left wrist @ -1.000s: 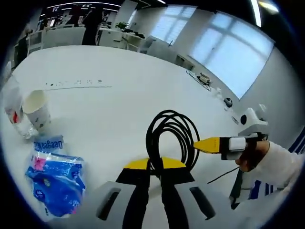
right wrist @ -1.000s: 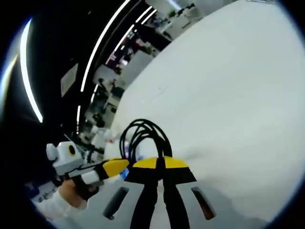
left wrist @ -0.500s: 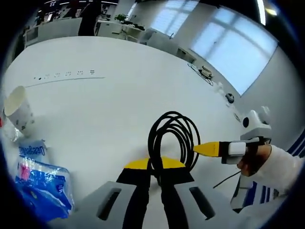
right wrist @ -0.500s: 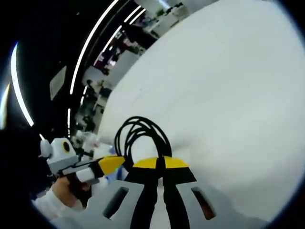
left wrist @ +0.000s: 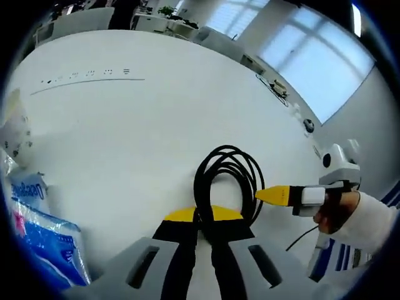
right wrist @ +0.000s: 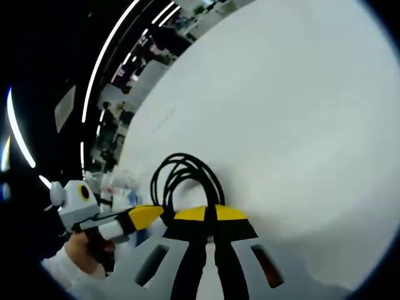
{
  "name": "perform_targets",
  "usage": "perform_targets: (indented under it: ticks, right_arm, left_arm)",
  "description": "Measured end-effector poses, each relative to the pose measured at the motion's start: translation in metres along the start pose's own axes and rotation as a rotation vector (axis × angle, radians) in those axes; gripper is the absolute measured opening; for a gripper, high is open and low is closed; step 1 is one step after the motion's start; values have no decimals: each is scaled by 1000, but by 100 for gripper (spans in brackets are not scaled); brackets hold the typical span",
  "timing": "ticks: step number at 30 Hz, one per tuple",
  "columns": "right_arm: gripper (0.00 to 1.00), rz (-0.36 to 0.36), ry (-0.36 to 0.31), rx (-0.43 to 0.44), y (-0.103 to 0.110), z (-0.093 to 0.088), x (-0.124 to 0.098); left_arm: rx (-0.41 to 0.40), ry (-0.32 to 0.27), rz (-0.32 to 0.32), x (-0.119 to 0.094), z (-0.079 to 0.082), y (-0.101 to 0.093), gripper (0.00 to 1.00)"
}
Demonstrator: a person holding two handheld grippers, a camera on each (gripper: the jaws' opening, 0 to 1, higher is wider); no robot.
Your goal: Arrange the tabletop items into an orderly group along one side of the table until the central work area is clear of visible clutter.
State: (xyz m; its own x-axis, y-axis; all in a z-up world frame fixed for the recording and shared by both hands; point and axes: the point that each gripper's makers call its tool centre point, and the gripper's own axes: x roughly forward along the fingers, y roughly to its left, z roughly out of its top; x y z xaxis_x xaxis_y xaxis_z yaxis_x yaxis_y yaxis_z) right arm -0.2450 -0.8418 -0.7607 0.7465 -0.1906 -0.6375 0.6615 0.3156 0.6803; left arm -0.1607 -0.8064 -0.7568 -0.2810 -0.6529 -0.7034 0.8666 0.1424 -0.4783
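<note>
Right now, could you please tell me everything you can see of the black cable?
The black cable is a thin, rubbery-looking cord wound into several loose round loops. The coil stands up from the white table. The left gripper has its jaws shut on the bottom of the coil, and the right gripper is shut on the same bundle from the side. A loose black strand, probably its tail, trails below the right gripper in the left gripper view.

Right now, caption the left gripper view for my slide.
Both grippers, left gripper and right gripper, pinch a coiled black cable above the white table.
</note>
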Motion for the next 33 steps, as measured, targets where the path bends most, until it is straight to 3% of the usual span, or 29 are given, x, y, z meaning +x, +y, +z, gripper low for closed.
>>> perform_targets:
  ticks: [4, 12, 15, 19, 20, 24, 27, 30, 33]
  right_arm:
    - [0, -13, 26, -6, -6, -3, 4]
    - [1, -16, 13, -23, -5, -2, 3]
    - [1, -27, -15, -64, -3, 1, 1]
    - [4, -55, -66, -217, 1, 9, -5]
    - [7, -45, -85, -234, 5, 11, -7]
    - [40, 6, -123, -396, 24, 17, -15]
    - [57, 23, -125, -465, 34, 14, -25]
    - [70, 39, -129, -458, 39, 12, -32]
    - [82, 49, -150, -426, 41, 12, -39]
  left_arm:
    - [1, 6, -10, 4, -1, -2, 3]
    - [-1, -1, -13, 4, -1, -1, 4]
    - [86, 1, 14, 2, -4, -2, 5]
    - [190, -3, 72, -7, -4, 2, 9]
    - [209, -13, 81, -12, -3, 2, 11]
    - [226, -62, 104, -27, 5, 2, 25]
    - [241, -105, 133, -40, 11, 3, 51]
    - [253, -98, 199, -57, 4, 11, 76]
    - [244, -119, 222, -71, 1, 15, 84]
